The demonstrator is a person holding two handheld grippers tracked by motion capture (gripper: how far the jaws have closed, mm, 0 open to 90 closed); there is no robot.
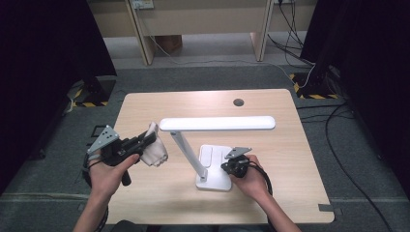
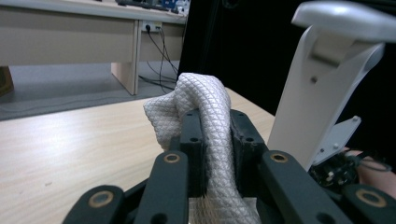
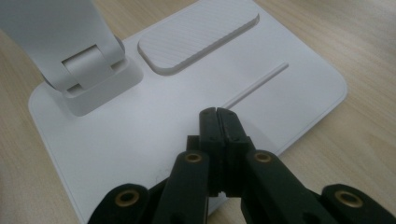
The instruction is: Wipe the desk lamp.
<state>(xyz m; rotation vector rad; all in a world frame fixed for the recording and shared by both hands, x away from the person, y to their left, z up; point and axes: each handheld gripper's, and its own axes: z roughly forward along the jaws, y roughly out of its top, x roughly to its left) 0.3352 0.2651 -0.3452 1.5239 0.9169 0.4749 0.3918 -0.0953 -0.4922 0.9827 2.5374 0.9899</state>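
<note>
Two grippers, one cloth, one lamp.
The left gripper [image 1: 145, 140] clamps the white cloth [image 1: 153, 149] above the table [image 1: 290, 145]; the right gripper [image 3: 218, 116], jaws together, rests on the lamp base [image 3: 140, 140].

left claw [image 1: 145, 138]: black body, grey three-cornered top plate, black cable | right claw [image 1: 232, 166]: black, grey plate, looped black cable | jaws: black links, brass-ringed pivots, small screws | forearms bare, no sleeves
</note>
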